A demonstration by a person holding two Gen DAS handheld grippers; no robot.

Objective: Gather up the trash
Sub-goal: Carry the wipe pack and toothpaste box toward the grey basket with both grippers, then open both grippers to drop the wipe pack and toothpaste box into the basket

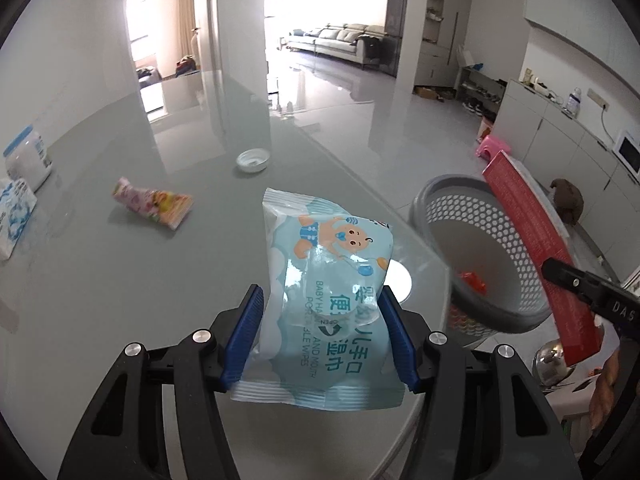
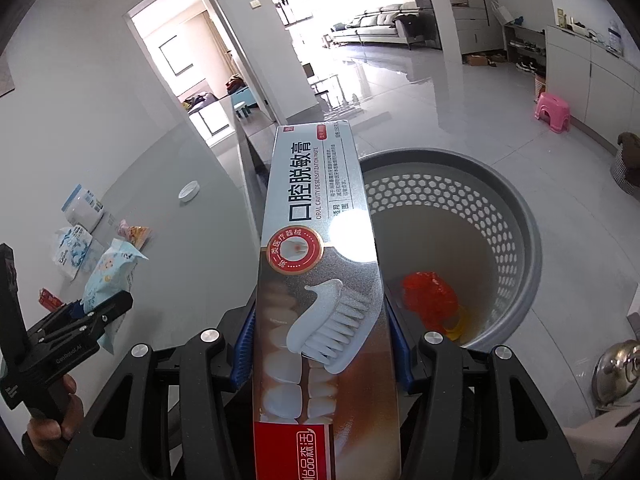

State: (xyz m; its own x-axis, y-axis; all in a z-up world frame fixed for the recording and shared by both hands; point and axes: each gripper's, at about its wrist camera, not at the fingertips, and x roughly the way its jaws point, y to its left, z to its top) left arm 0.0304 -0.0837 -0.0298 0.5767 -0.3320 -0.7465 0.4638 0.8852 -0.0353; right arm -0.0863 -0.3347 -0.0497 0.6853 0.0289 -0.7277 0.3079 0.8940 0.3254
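Toothpaste box [image 2: 320, 280] clamped in my right gripper [image 2: 322, 344] points lengthwise beside the basket [image 2: 520, 240] rim; my left gripper [image 1: 320, 332] pinches wipes [image 1: 326, 280] farther off.

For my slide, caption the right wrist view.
Right gripper holds toothpaste box beside grey basket.

A pink stool [image 2: 553, 111] stands on the glossy floor [image 2: 440, 92]. A grey sofa [image 1: 338, 40] sits far back. A white microwave [image 1: 628, 151] rests on the cabinet [image 1: 560, 136].

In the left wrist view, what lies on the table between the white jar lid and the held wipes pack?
Nothing: bare glossy grey tabletop separates the small white round lid from the light-blue baby wipes pack. The pink snack wrapper lies off left.
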